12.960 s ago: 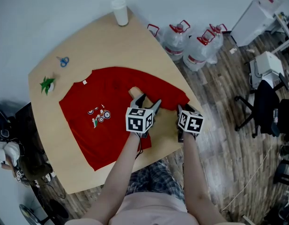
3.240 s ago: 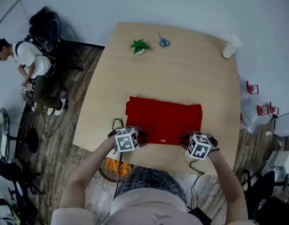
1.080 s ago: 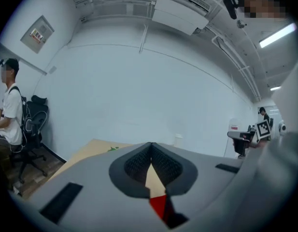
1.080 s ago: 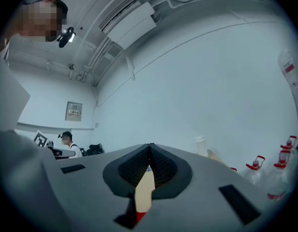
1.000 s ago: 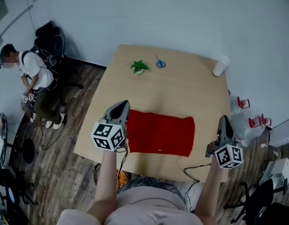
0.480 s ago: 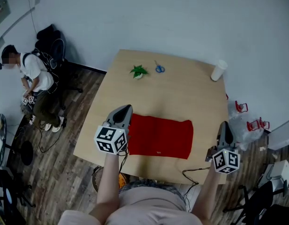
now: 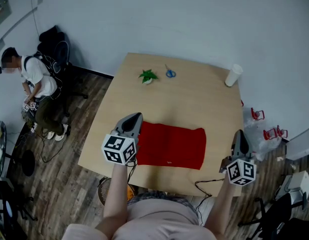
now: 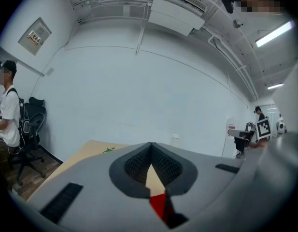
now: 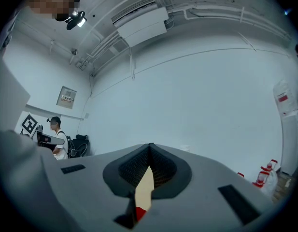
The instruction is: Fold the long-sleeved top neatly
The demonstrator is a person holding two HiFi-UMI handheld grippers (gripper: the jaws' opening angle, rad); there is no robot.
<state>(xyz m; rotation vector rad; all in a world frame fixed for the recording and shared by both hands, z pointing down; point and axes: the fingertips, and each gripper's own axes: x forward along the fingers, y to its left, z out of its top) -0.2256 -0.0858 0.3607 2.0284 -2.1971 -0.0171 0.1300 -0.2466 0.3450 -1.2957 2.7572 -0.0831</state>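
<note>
One large table (image 7: 194, 99) of pale wood, with rounded corners, fills the middle of the head view and stands on a dark plank floor (image 7: 69, 174). On its near half lies the long-sleeved top (image 7: 172, 145), a red cloth folded into a flat, smooth rectangle with its long side along the near edge. Only the head view shows this whole shape. Each gripper view gives just a red sliver of it, low behind the jaws. A seated person (image 7: 31, 79) is at the far left, away from the table. The gripper views show one thing the head view does not: a white air conditioner (image 8: 180, 6) up at the ceiling.

The left gripper (image 7: 134, 116) is held in the air at the top's left end. The right gripper (image 7: 238, 133) is near the table's right edge, well apart from the cloth. In both gripper views the grey jaws, with dark ribbed pads, are pressed together and nothing is between them.

A white cup (image 7: 234, 75) stands upright at the far right corner; its inside cannot be seen. A small green plant (image 7: 148, 76) and blue-handled scissors (image 7: 170, 73) sit near the far edge, just beside each other.
</note>
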